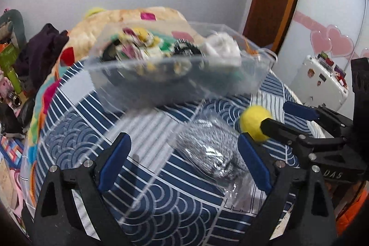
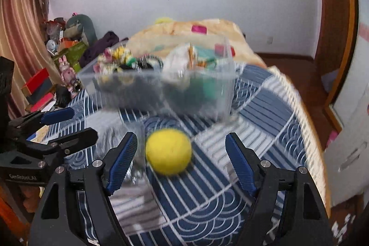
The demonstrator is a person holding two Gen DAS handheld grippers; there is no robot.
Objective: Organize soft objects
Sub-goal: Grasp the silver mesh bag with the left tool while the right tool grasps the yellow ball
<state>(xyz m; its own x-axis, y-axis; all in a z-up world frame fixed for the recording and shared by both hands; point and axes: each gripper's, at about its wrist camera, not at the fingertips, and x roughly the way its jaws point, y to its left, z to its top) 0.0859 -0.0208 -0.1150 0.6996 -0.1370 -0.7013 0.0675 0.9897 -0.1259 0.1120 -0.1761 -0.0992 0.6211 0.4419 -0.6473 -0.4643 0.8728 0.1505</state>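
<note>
A yellow felt ball point(image 2: 168, 151) lies on the blue patterned bedspread point(image 2: 207, 200), between the jaws of my right gripper point(image 2: 182, 149). The gripper is open and its pads stand clear of the ball. Beside the ball lies a grey knit item in a clear plastic bag point(image 1: 207, 153). My left gripper point(image 1: 184, 153) is open over it, and the bag lies near the right finger point(image 1: 253, 160). Farther back stands a clear plastic bin point(image 1: 143, 94), point(image 2: 207, 98) holding a white cloth point(image 1: 221, 48) and colourful soft things. The right gripper point(image 1: 274, 114) shows beside the ball point(image 1: 251, 121) in the left wrist view.
A colourful quilt point(image 2: 184, 31) is heaped behind the bin. A dark purple garment point(image 1: 43, 50) and boxes clutter the left side. A white suitcase point(image 1: 320, 80) stands on the right. The bed's right edge point(image 2: 309, 149) drops to the wooden floor.
</note>
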